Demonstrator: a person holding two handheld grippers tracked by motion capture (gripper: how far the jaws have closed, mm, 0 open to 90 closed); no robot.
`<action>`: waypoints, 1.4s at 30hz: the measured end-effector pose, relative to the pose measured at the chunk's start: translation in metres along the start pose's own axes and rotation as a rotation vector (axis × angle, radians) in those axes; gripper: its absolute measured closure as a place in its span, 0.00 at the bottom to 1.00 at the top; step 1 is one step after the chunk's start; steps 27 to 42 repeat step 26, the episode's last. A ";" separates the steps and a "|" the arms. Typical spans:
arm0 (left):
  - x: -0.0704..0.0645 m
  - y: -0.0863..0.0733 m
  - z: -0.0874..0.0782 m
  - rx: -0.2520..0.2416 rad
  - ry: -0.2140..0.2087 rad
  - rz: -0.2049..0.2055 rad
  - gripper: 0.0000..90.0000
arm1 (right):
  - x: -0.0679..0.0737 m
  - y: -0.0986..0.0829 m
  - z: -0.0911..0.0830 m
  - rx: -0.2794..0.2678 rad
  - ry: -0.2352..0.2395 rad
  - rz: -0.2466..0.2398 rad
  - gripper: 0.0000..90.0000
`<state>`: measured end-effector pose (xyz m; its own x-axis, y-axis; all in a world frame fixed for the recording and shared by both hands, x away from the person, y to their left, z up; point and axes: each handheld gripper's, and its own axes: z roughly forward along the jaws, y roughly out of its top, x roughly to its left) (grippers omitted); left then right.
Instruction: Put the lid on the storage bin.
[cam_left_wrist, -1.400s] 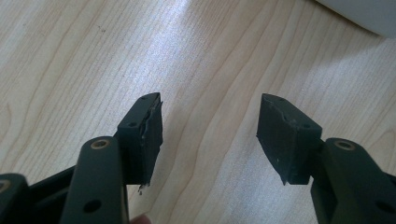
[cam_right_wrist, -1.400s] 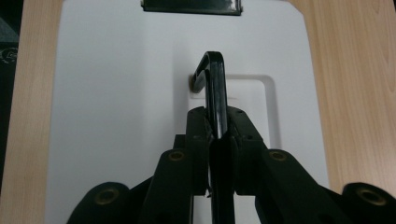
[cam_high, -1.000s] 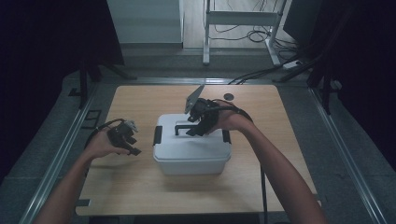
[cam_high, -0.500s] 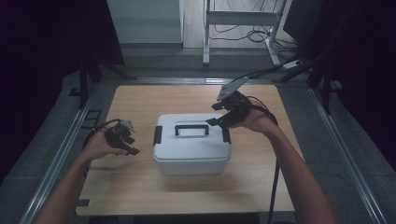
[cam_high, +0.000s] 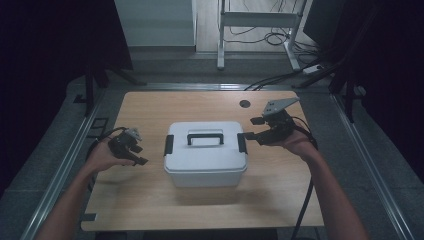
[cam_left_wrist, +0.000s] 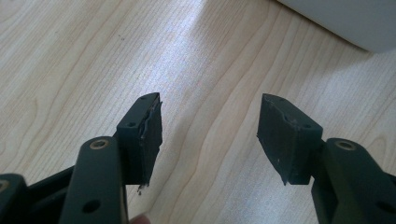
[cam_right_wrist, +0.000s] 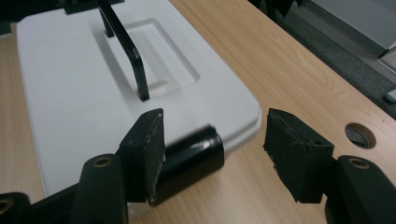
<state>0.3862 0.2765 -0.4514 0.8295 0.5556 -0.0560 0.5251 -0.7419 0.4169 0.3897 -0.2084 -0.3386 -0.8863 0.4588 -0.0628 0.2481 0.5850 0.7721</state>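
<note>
The white box (cam_high: 205, 154) sits mid-bench, lid on, black handle (cam_high: 205, 136) upright. The right tongs (cam_high: 256, 128) are spread, empty, just beside the box's right-hand latch (cam_right_wrist: 189, 158); the left tongs (cam_high: 135, 155) are spread too, over bare bench (cam_high: 150, 200) toward its left edge. The risk, as I judge it: closing askew on that rounded latch could slip off — or shove the box leftward. The right gripper view shows the latch up close; the high view shows both hands flanking the box.
</note>
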 end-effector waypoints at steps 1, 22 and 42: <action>-0.001 0.000 0.000 -0.010 0.002 -0.006 0.45 | -0.001 -0.005 -0.002 0.005 -0.001 0.006 0.43; -0.006 0.001 0.009 -0.078 0.038 -0.016 0.45 | -0.010 -0.043 -0.006 0.038 -0.034 0.064 0.43; -0.007 0.001 0.008 -0.093 0.051 -0.022 0.44 | -0.007 -0.046 -0.007 0.039 -0.035 0.065 0.42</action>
